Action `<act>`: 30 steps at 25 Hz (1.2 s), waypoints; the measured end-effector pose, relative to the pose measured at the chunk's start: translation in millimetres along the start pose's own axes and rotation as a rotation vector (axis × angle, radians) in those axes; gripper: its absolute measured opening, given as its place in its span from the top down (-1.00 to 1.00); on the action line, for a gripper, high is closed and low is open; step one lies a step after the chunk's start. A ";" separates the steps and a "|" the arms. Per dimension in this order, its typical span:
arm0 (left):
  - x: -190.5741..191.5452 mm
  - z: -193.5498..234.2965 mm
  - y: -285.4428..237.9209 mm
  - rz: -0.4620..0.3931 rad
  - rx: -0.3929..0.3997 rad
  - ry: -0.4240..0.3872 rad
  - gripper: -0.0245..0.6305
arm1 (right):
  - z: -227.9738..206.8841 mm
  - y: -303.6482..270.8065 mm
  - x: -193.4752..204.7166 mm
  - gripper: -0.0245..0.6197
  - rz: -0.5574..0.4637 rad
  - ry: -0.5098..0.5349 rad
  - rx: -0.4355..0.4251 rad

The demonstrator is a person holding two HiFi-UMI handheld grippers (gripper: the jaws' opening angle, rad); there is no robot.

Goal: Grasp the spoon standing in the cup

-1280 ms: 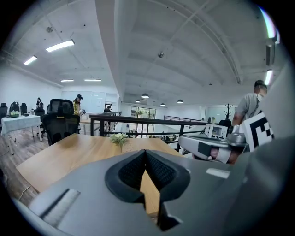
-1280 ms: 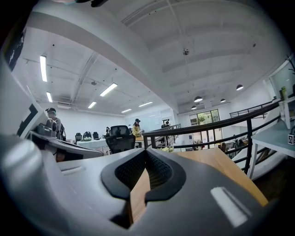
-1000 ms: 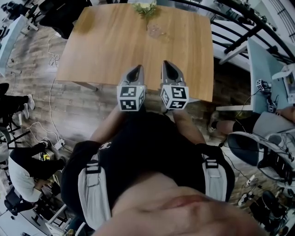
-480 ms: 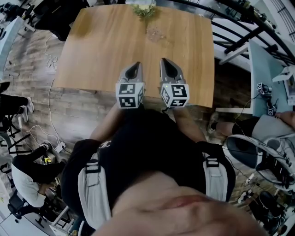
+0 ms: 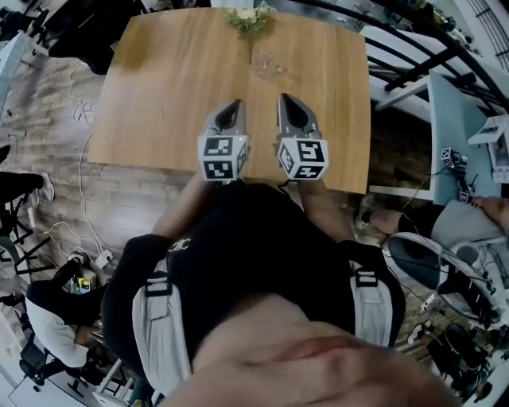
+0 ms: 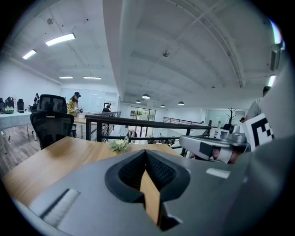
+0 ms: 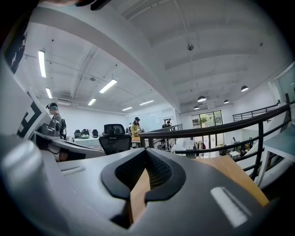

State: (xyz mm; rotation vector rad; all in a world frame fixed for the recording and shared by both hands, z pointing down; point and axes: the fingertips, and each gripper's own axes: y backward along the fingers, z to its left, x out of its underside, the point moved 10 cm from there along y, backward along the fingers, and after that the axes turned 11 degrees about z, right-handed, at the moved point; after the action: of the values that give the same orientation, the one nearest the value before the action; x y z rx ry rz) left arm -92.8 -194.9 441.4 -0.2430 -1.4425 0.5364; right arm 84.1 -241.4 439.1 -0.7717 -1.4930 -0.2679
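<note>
Wooden table [image 5: 175, 95]; small plant [image 5: 248, 16] at its far edge; black railing [image 5: 413, 49] beyond.

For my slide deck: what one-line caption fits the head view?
Left tongs and right tongs, both shut and empty, side by side over the table near its front edge; cup beyond.

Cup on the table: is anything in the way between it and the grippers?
Nothing visible. Only bare table lies between the left gripper, the right gripper and the cup. The plant sits beyond the cup, at the far edge.
</note>
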 end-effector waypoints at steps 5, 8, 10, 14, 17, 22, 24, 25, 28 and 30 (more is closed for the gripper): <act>-10.5 17.0 -16.0 0.009 0.014 0.008 0.89 | -3.4 -28.7 -7.6 0.93 0.034 0.013 0.023; -17.9 32.2 -27.1 0.003 0.021 0.016 0.89 | -4.4 -50.0 -11.4 0.93 0.078 0.038 0.066; -22.2 40.0 -36.0 0.006 0.026 0.023 0.89 | -7.8 -64.1 -11.7 0.92 0.111 0.053 0.094; -26.0 55.0 -52.5 0.023 0.049 0.044 0.89 | -9.9 -93.7 -8.0 0.92 0.165 0.097 0.111; -29.1 61.8 -64.4 0.028 0.069 0.045 0.89 | -13.8 -113.4 -3.5 0.92 0.195 0.119 0.104; -32.0 73.2 -85.2 0.045 0.091 0.050 0.89 | -23.3 -143.2 4.7 0.92 0.245 0.143 0.095; -33.1 77.1 -93.6 0.052 0.098 0.054 0.89 | -28.0 -151.8 8.2 0.92 0.260 0.148 0.103; -33.6 79.6 -97.5 0.055 0.102 0.057 0.89 | -29.6 -156.3 9.8 0.92 0.271 0.149 0.107; -33.9 87.3 -109.7 0.066 0.111 0.063 0.89 | -35.2 -173.1 17.8 0.82 0.309 0.148 0.111; -32.3 89.1 -117.6 0.077 0.115 0.062 0.89 | -39.5 -182.5 23.4 0.80 0.334 0.147 0.113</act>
State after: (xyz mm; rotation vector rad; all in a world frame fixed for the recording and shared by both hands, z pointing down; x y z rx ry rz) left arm -157.5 -325.8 480.1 -0.2228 -1.3415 0.6668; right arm 7.1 -393.4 519.0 -0.8765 -1.2080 0.0118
